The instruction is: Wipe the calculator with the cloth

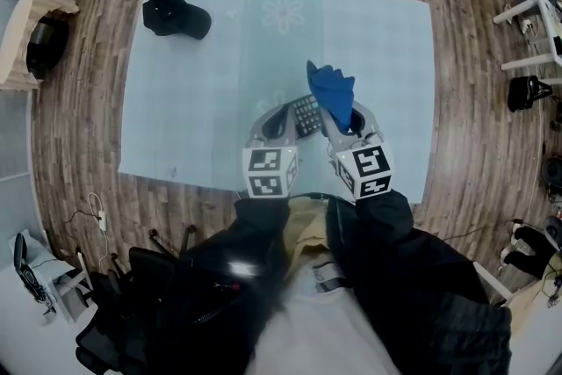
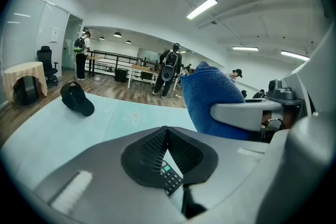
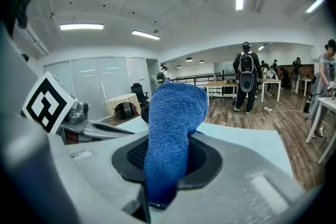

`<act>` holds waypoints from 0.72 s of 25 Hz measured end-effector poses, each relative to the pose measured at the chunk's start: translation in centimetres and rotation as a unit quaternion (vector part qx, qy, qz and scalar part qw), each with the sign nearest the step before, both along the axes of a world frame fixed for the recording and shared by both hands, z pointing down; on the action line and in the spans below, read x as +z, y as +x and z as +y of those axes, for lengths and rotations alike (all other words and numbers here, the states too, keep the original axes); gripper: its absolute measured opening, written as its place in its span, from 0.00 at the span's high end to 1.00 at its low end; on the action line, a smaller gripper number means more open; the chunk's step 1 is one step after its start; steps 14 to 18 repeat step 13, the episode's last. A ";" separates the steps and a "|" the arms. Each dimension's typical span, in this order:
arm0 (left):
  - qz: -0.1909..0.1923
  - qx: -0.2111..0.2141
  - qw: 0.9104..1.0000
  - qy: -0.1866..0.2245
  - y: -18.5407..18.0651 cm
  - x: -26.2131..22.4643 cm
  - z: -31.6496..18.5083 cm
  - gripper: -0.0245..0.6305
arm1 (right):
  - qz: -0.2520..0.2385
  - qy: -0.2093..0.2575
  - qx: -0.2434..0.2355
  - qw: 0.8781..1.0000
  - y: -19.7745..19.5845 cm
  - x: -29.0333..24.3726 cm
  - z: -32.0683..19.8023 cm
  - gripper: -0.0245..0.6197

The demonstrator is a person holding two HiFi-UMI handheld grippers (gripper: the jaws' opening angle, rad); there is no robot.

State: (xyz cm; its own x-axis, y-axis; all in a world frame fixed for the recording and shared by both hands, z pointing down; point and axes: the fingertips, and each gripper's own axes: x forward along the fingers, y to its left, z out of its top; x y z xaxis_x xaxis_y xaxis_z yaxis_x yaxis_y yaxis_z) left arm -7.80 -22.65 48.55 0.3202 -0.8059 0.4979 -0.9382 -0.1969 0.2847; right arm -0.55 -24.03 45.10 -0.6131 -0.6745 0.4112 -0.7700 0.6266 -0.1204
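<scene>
The dark calculator (image 1: 305, 114) is held above the pale blue table between both grippers. My left gripper (image 1: 279, 120) is shut on the calculator's edge; its keys (image 2: 171, 178) show between the jaws in the left gripper view. My right gripper (image 1: 344, 120) is shut on the blue cloth (image 1: 331, 91), which stands up over the calculator's right side. In the right gripper view the cloth (image 3: 170, 134) fills the jaws. The cloth (image 2: 210, 105) also rises at the right of the left gripper view, next to the right gripper's grey finger (image 2: 247, 110).
A black cap (image 1: 176, 14) lies at the table's (image 1: 193, 110) far left corner. Wooden floor surrounds the table. A round cat-house-like stand (image 1: 35, 31) sits at the left. Several people (image 3: 245, 78) stand at desks farther off in the room.
</scene>
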 end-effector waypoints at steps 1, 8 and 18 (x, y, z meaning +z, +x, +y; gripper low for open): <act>0.000 0.000 1.000 -0.001 0.0 0.0 0.0 0.97 | -0.001 0.000 0.000 1.000 0.0 0.0 0.0 0.82; 0.002 -0.001 1.000 -0.004 0.1 0.4 0.0 0.97 | 0.000 -0.004 -0.001 1.000 0.1 0.4 0.1 0.82; 0.003 -0.001 1.000 -0.007 0.2 0.5 0.0 0.97 | -0.001 -0.002 0.005 1.000 0.5 0.3 -0.1 0.82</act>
